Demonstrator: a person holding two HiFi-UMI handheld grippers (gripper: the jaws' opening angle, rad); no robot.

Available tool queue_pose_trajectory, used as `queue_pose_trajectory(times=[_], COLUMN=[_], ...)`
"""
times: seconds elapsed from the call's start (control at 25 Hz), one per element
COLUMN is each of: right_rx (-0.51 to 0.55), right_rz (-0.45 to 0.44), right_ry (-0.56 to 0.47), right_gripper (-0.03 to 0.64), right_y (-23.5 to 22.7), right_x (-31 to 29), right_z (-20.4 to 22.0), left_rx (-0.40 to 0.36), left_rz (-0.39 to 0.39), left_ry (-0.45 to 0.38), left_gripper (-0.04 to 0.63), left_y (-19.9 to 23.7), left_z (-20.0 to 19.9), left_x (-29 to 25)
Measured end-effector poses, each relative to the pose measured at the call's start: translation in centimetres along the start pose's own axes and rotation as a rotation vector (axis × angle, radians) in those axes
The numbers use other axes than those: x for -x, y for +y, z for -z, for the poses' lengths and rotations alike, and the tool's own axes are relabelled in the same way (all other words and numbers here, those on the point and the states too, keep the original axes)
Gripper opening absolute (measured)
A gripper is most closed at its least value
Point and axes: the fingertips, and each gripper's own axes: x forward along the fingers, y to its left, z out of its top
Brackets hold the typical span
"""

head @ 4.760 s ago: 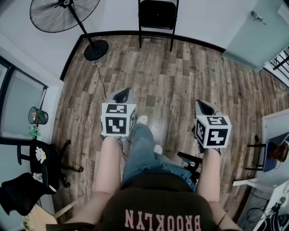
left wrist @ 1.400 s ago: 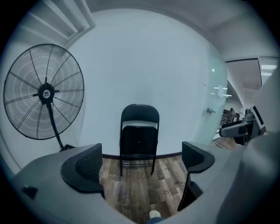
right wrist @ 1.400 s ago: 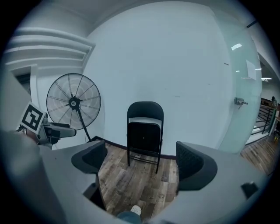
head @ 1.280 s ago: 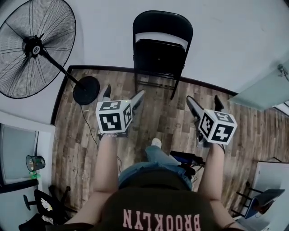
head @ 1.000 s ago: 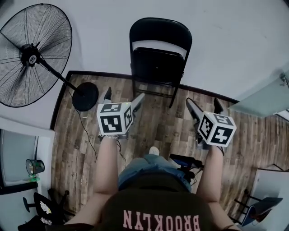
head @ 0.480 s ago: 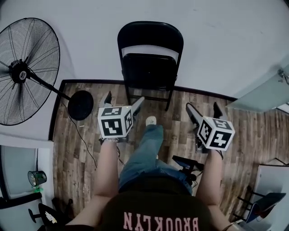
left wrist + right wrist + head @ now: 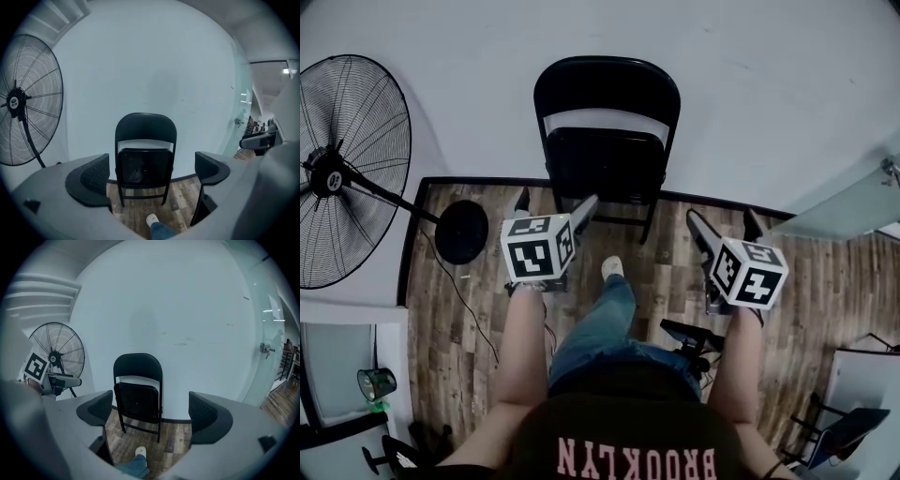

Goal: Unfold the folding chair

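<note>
Ahead, the folded chair (image 7: 607,131) stands upright against the wall, nearer the left gripper (image 7: 551,217); the right gripper (image 7: 719,230) too gapes, empty.

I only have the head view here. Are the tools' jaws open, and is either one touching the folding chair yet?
Observer: The left gripper view shows the left tool with its jaws wide apart and empty. The folding chair stands beyond them, untouched.
Operator: And the right one?
Observer: In the right gripper view the right tool is open too, with nothing between its jaws.
Operator: Is the seat down?
Observer: No. Seen level from the right tool, the seat stands tipped up under the backrest, so the chair is folded.
</note>
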Motion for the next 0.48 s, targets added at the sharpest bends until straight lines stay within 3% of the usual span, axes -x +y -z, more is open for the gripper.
queue_pose_trajectory(times=[0.48], right_rx=[0.033], right_rz=[-0.030], right_ry=[0.034], right_gripper=[0.508], right_y=[-1.6], right_x=[-13.1], right_z=[-7.0], left_rx=[0.079], left_rz=[0.032], left_ry=[0.081], left_gripper=[0.568], left_y=[2.7], left_z=[-4.0], left_x=[-13.4])
